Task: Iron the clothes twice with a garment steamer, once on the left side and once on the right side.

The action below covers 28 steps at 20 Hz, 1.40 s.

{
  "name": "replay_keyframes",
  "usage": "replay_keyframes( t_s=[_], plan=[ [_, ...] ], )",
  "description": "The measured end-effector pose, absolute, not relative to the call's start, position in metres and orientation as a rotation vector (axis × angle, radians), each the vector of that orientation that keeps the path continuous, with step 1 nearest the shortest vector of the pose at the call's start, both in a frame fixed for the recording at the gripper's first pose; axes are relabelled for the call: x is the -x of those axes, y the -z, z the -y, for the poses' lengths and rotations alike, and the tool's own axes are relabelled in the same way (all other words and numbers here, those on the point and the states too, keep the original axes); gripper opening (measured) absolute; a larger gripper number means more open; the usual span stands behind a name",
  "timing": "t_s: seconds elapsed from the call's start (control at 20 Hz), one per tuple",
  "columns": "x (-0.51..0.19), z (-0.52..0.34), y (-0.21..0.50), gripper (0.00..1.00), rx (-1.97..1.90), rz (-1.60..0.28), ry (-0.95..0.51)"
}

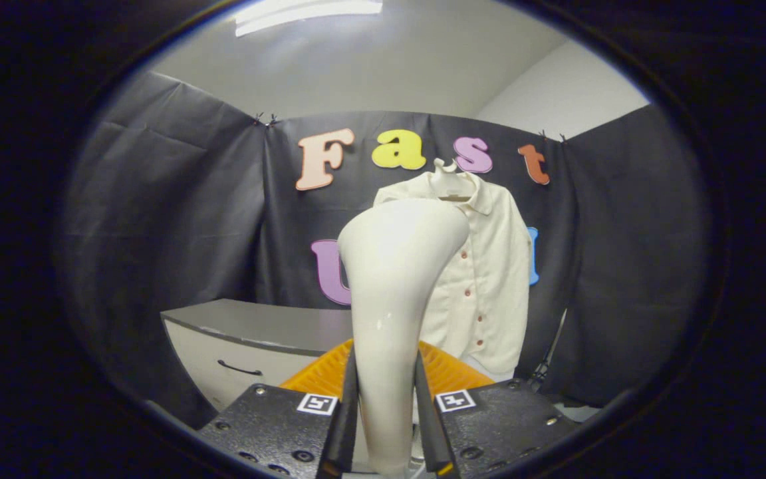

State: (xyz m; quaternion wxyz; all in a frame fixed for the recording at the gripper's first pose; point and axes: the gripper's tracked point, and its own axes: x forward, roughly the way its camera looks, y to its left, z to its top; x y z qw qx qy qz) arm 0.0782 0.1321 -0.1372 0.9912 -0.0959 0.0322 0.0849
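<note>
Two fingers of the gripper (386, 412) clamp the garment steamer (393, 306) by its handle, one finger pressing each side, so it's closed on the steamer.

Left to right:
- black cloth booth wall (177, 199) on the left, running behind everything
- grey cabinet (250, 339) low down at left, dark curved drawer handle (240, 368) on its front; it stands ahead of the fingers and left of the steamer
- steamer dead centre, upright, handle rising between the fingers, wide head at top tilted slightly toward the shirt
- orange ribbed piece (330, 372) just behind the handle base, showing either side of it
- cream button-up shirt (489, 279) beyond the steamer, slightly right, hanging on a white hanger (448, 174) against the cloth; steamer head overlaps its left part in view, contact can't be judged
- thin dark rod (551, 356) leaning down by the shirt's lower right edge
- white room wall (556, 86) above the cloth at right.
</note>
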Motion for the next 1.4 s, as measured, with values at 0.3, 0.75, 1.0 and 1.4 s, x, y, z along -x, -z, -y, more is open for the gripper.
replay_keyframes(
  t_s=[0.3,0.75,1.0,1.4],
  plan=[
    [-0.040,-0.165,0.157,0.40,0.210,-0.053,-0.174],
    [-0.009,-0.148,0.200,0.40,0.078,-0.071,-0.070],
    [0.003,-0.131,0.205,0.40,0.001,-0.064,-0.019],
    [0.012,-0.161,0.200,0.40,-0.019,-0.015,-0.094]
  ],
)
